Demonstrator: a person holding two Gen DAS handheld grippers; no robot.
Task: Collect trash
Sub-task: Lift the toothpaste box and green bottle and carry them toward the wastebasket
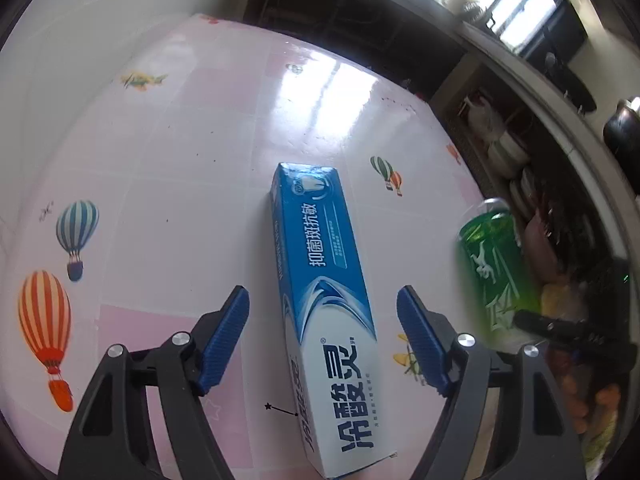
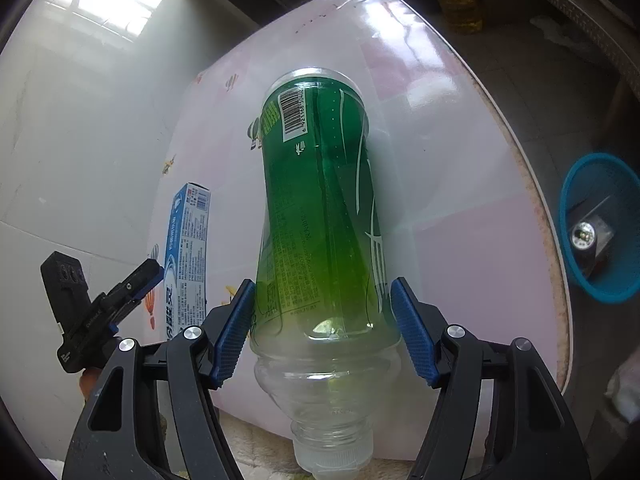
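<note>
The left gripper (image 1: pixel 323 316) is held apart, its pads astride the toothpaste box (image 1: pixel 324 300) but clear of both long sides. It should be lowered and centred before it is closed, so that the narrow carton is not skewed or crushed. The right gripper (image 2: pixel 322 332) is clamped on the green plastic bottle (image 2: pixel 320 208), near its clear shoulder, cap toward the camera; this grip should be kept steady. The box is blue and white, printed, lying flat on the pink patterned bench (image 1: pixel 168 160). Beyond the bench edge, a blue basket (image 2: pixel 600 228) stands on the floor, judged the likely drop point.
</note>
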